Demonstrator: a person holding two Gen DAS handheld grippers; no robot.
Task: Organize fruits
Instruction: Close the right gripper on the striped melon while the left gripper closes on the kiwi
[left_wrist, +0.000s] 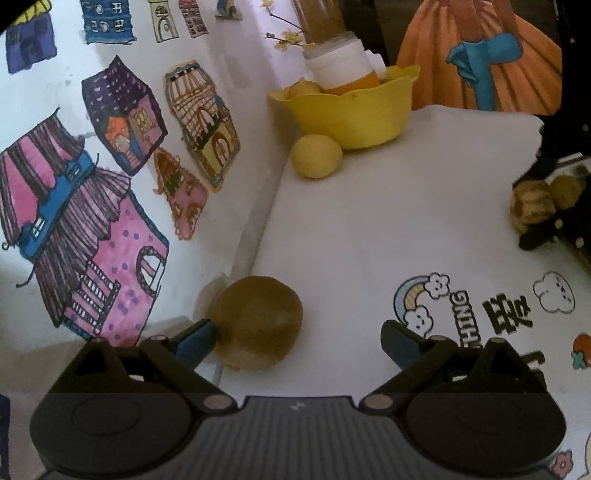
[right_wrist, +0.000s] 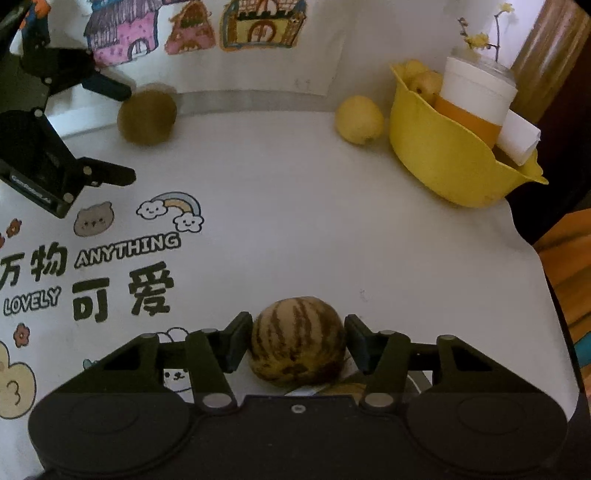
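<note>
Table (right_wrist: 332, 229) backed by a wall of house drawings (right_wrist: 192, 33). Bowl (right_wrist: 443, 158) at the far right corner, holding a cup (right_wrist: 476, 96) and a few fruits (right_wrist: 424, 83). Lemon (right_wrist: 359, 119) on the table just left of the bowl, close beside it. Kiwi (right_wrist: 147, 117) way over at the far left, against the wall, between the fingers of the left tool (left_wrist: 297, 341), nearer its left finger. Striped melon (right_wrist: 298, 341) at the near edge, sitting between the fingers of the right tool (right_wrist: 298, 345). Printed lettering (right_wrist: 122, 280) on the table's near left, between kiwi and melon.
</note>
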